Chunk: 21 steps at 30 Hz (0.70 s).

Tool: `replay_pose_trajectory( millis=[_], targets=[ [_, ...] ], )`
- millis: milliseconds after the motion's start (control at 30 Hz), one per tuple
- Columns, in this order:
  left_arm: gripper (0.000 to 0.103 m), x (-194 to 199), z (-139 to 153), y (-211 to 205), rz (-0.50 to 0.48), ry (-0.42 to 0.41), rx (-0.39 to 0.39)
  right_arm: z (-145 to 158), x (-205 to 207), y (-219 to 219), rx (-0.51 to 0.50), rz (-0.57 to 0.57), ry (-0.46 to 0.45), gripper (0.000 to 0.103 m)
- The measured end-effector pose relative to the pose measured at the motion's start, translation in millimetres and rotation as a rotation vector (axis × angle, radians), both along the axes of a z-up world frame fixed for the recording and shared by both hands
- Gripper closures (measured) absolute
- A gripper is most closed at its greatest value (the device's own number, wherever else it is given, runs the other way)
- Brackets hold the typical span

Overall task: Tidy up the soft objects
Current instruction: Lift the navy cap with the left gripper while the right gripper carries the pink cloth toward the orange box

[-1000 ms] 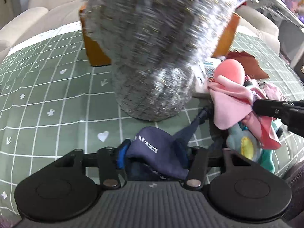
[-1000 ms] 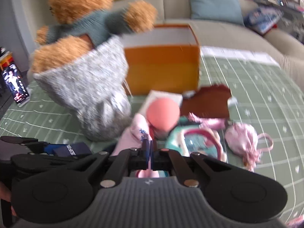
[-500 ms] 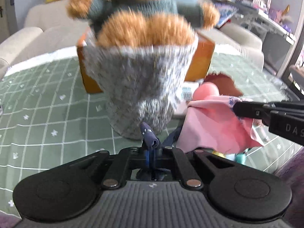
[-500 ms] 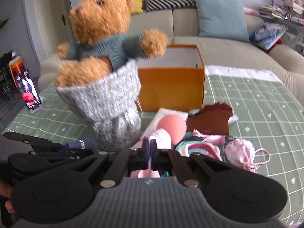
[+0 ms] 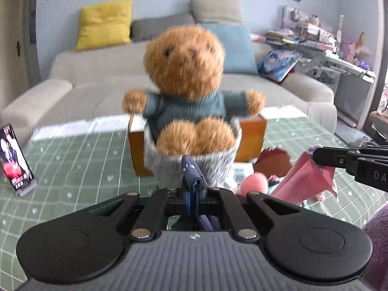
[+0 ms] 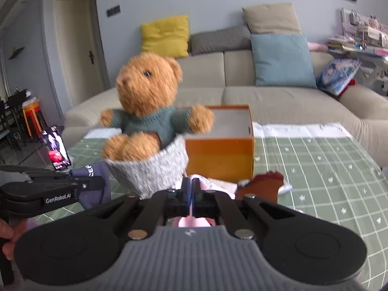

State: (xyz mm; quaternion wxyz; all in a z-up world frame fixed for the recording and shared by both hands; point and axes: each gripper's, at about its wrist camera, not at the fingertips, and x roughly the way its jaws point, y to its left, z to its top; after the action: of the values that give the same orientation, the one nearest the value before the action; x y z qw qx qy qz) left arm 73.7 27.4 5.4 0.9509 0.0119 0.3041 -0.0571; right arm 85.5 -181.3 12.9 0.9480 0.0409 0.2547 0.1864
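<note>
Nearest the camera, the left gripper (image 5: 193, 195) has its jaws pressed together on a navy cloth (image 5: 193, 173), a fold of which stands up just above the tips; seen from the right wrist, the same cloth (image 6: 93, 181) hangs below the left gripper (image 6: 97, 185), clear of the green gridded tablecloth (image 6: 315, 169). The right gripper (image 6: 190, 194) is likewise clamped, pinching a pink cloth (image 6: 203, 181) that droops from its tips in the left wrist view (image 5: 308, 179). Just beyond both sets of tips stands a grey knitted pouch (image 6: 150, 172), upright, holding a brown teddy bear (image 6: 148, 97) in a teal sweater. Right of the pouch on the tablecloth lie a pink ball (image 5: 254, 181) and a dark red piece (image 6: 264, 186). Directly behind the pouch sits an open orange box (image 6: 223, 155). Left of the pouch, a phone (image 6: 55, 148) stands propped at the table edge. Farthest back, behind the box, runs a beige sofa (image 6: 291, 101) with cushions.
</note>
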Motion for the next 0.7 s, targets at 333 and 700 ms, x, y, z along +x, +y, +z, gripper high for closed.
replay_pose_trajectory(
  millis=[333,700],
  targets=[
    [0.099,-30,58,-12,-0.059,-0.108,0.017,55,-32,-5,0.003,0.055,-0.119,0.103],
    [0.099,-33,113,-31,-0.127,-0.176,0.028,112,-38,-5,0.001,0.125,-0.2,0.103]
  ],
)
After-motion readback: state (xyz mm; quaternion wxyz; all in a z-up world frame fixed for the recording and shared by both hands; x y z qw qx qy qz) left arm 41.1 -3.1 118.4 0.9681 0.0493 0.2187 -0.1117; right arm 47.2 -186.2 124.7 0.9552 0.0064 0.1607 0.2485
